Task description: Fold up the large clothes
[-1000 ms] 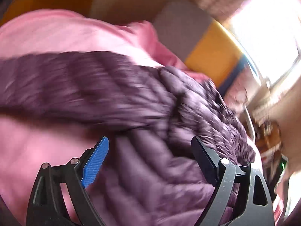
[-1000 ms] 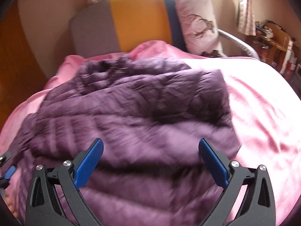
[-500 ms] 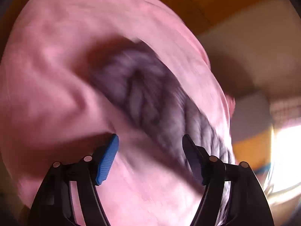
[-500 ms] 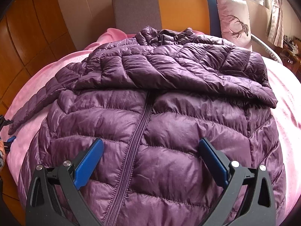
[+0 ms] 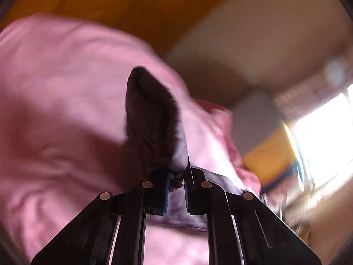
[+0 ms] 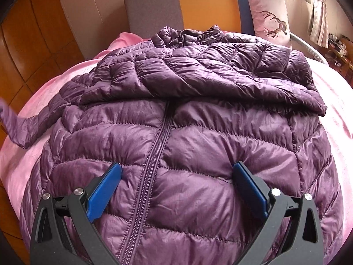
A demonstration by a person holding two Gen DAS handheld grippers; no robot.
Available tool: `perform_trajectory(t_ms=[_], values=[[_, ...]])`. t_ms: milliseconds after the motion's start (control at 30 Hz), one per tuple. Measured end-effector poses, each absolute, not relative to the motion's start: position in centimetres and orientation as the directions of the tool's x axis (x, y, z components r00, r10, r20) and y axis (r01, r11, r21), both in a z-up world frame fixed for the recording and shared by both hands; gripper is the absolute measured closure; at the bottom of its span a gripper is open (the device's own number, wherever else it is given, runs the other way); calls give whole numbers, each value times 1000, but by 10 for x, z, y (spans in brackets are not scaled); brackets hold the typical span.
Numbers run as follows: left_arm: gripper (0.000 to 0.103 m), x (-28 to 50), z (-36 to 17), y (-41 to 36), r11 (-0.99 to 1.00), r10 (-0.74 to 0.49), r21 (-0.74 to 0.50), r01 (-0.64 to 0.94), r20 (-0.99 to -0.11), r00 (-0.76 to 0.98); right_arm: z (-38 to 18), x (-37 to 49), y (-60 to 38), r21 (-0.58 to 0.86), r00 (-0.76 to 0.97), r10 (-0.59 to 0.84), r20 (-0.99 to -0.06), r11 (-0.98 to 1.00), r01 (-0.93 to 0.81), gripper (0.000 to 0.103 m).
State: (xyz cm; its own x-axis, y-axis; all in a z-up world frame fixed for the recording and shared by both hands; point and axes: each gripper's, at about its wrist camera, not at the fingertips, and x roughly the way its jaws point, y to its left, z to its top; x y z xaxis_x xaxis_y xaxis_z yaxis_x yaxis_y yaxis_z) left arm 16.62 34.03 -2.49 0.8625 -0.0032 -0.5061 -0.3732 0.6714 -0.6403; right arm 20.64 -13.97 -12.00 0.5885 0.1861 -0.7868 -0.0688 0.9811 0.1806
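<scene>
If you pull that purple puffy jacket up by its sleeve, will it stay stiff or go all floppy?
Probably floppy: the sleeve pinched in the left gripper already bends and hangs loose. The purple jacket looks light for its size, all puffy quilted pockets. Its shiny fabric may slip on the pink bedspread, so the rest would likely drag along.

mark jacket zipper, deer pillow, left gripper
zipper [image 6: 154, 154], right wrist view, mid-run of the teeth
pillow [image 6: 268, 11], right wrist view, pale face above the deer
left gripper [image 5: 176, 176], left wrist view, between the fingertips
</scene>
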Motion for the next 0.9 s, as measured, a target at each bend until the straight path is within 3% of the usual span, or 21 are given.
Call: perform_trajectory(t_ms=[67,200,500,533,633,667,733,800,900], values=[[93,180,-1,293,759,-81,-604,-243,-459,885,-121,206,-142,198,589,199,-783,978,-67,2],[93,204,14,209,845,-224,-531,-58,-450,864,-122,207,-146,230,590,223,-776,971,-65,2],[92,241,-40,42,915,-398,-324,242,-617,679,-125,208,-154,296,589,275,-760,953,-63,2],[83,244,-50,29,911,-412,-312,271,-641,647,-125,207,-155,302,589,280,-758,951,-63,2],[32,239,-73,13,907,-419,-294,300,-682,599,-126,207,-158,323,588,298,-752,944,-66,2],[27,230,-77,17,910,-415,-293,294,-672,613,-126,208,-158,327,585,302,-753,943,-65,2],[27,225,-75,21,906,-423,-313,285,-659,622,-120,209,-157,320,578,296,-760,945,-62,3],[27,216,-73,28,897,-439,-349,269,-643,628,-107,209,-154,338,597,315,-738,938,-76,17],[27,200,-72,39,905,-418,-351,242,-623,661,-92,219,-139,401,589,401,-702,906,-138,21]])
